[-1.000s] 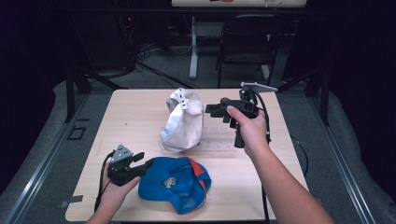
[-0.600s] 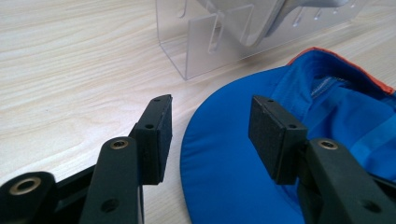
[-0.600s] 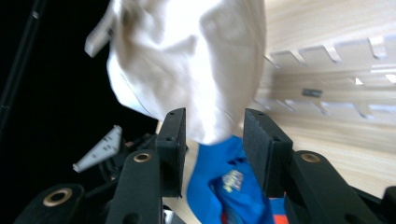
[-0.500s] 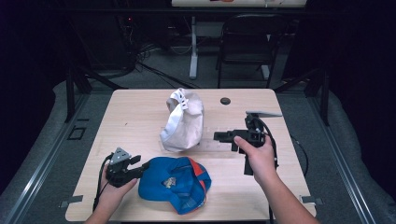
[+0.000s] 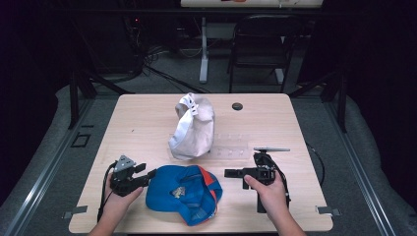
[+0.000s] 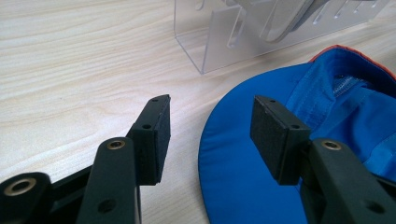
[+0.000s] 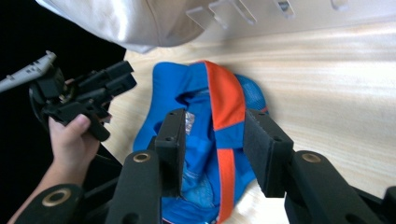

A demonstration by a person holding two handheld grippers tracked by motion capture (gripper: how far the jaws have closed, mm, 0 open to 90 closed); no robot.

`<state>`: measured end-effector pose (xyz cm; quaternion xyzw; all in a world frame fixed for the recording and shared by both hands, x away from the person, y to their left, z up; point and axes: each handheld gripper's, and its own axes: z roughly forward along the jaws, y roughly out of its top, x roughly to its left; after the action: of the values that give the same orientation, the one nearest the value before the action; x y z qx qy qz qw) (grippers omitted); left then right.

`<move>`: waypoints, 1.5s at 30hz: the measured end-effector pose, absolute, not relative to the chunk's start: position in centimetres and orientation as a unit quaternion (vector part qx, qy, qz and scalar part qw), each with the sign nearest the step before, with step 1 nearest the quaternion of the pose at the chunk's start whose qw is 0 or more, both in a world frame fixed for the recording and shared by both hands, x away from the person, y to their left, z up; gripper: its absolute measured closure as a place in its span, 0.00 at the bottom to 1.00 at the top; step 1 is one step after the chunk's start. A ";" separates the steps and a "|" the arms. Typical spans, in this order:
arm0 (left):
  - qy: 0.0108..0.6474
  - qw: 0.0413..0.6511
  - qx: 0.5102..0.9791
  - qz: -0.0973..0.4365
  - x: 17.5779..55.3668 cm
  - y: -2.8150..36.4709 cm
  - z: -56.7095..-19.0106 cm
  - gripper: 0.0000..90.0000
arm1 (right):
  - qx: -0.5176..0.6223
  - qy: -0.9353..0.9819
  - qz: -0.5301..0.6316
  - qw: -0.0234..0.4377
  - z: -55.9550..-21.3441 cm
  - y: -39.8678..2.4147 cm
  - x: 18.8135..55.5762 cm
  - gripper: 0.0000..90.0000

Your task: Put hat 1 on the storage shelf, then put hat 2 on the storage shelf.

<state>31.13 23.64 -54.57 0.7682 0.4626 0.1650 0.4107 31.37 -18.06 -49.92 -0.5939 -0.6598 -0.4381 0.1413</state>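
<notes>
From the high view I see the blue cap (image 5: 183,194) lying upside down on the near part of the bench (image 5: 147,123), between my two hands. My left tongs (image 5: 147,176) sit at its left edge, and my right tongs (image 5: 230,173) lie to its right, apart from it and pointing toward it. Behind the cap a white cap (image 5: 193,127) stands propped on a clear plastic stand (image 5: 231,147), which I can barely pick out from above. A small dark disc (image 5: 237,106) sits near the far edge.

The left gripper view makes the stand (image 6: 219,42) plain: bent clear acrylic with slots, its top cut off by the frame. It also shows me the left tongs (image 6: 210,130) open, their jaws having just widened a little, with the blue brim (image 6: 233,177) running under the right-hand jaw. I cannot tell whether that jaw touches the brim.

The right gripper view gives me the cap's inside (image 7: 205,140): an orange panel, a shiny label, stitched blue lining. The right tongs (image 7: 212,151) stand open with nothing pressed between them, having just spread a bit wider. Farther off I see my left hand (image 7: 70,140) holding its gripper beside the cap, and the white cap's lower edge (image 7: 130,23), cut off at the top. The bench's left side there falls into darkness.
</notes>
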 end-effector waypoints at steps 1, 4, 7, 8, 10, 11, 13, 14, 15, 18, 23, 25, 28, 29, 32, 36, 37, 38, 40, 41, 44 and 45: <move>0.463 0.411 0.768 0.165 31.1 23.7 -54.6 0.54 | -0.595 -0.659 -0.439 0.142 -50.1 -18.1 31.2 0.67; 0.463 0.410 0.768 0.165 31.1 23.7 -54.6 0.54 | -0.593 -0.662 -0.438 0.136 -50.7 -18.1 30.8 0.67; 0.463 0.409 0.769 0.163 31.2 23.6 -54.7 0.54 | -0.593 -0.662 -0.437 0.137 -51.4 -18.1 30.5 0.66; 0.463 0.409 0.769 0.163 31.2 23.6 -54.7 0.54 | -0.592 -0.660 -0.440 0.141 -51.6 -18.1 30.4 0.66; 0.462 0.410 0.770 0.162 31.2 23.5 -54.6 0.54 | -0.592 -0.662 -0.439 0.139 -51.7 -18.1 30.3 0.66; 0.461 0.408 0.771 0.164 31.2 23.5 -54.6 0.54 | -0.591 -0.664 -0.438 0.136 -51.8 -18.0 30.2 0.66; 0.459 0.409 0.771 0.164 31.2 23.4 -54.7 0.54 | -0.594 -0.660 -0.441 0.134 -52.2 -17.9 30.0 0.66; 0.459 0.408 0.773 0.163 31.1 23.4 -54.7 0.54 | -0.594 -0.660 -0.441 0.134 -52.2 -17.9 30.0 0.66; 0.458 0.407 0.773 0.163 31.1 23.4 -54.7 0.54 | -0.590 -0.669 -0.433 0.134 -52.4 -18.0 29.8 0.66; 0.460 0.408 0.771 0.165 31.1 23.5 -54.8 0.54 | -0.590 -0.670 -0.431 0.131 -52.7 -18.0 29.6 0.66; 0.465 0.408 0.768 0.165 31.0 23.7 -54.8 0.53 | -0.595 -0.662 -0.436 0.138 -53.7 -18.3 29.2 0.66; 0.464 0.406 0.769 0.167 31.0 23.8 -54.8 0.53 | -0.592 -0.676 -0.419 0.132 -53.7 -18.6 29.1 0.66; 0.467 0.407 0.767 0.168 30.9 23.9 -54.9 0.53 | -0.595 -0.662 -0.434 0.140 -54.3 -18.4 28.9 0.66; 0.467 0.407 0.767 0.169 30.9 24.0 -54.9 0.53 | -0.591 -0.668 -0.429 0.141 -54.5 -18.5 28.8 0.66; 0.472 0.406 0.765 0.167 31.0 24.2 -54.9 0.53 | -0.590 -0.667 -0.432 0.141 -54.8 -18.5 28.8 0.66; 0.474 0.412 0.760 0.170 31.0 24.2 -54.8 0.53 | -0.593 -0.665 -0.431 0.141 -55.2 -18.0 28.3 0.67; 0.473 0.409 0.762 0.169 30.9 24.2 -54.8 0.53 | -0.583 -0.673 -0.430 0.144 -55.4 -18.0 28.3 0.67; 0.473 0.407 0.763 0.169 30.9 24.2 -54.8 0.53 | -0.580 -0.685 -0.417 0.141 -55.5 -18.0 28.1 0.67; 0.472 0.407 0.763 0.168 30.9 24.2 -54.7 0.53 | -0.576 -0.685 -0.421 0.147 -55.6 -17.9 28.2 0.67; 0.472 0.410 0.761 0.171 30.9 24.2 -54.8 0.53 | -0.577 -0.683 -0.422 0.150 -55.8 -17.8 28.1 0.67; 0.471 0.407 0.764 0.170 30.9 24.3 -54.9 0.53 | -0.574 -0.686 -0.418 0.161 -56.0 -17.5 28.1 0.67; 0.472 0.407 0.763 0.171 30.9 24.4 -54.9 0.53 | -0.572 -0.686 -0.417 0.166 -56.1 -17.4 28.1 0.66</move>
<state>30.91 24.39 -54.90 0.7633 0.4718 0.1714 0.4068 28.14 -17.41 -56.06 -0.5722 -0.6864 -0.4168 0.1663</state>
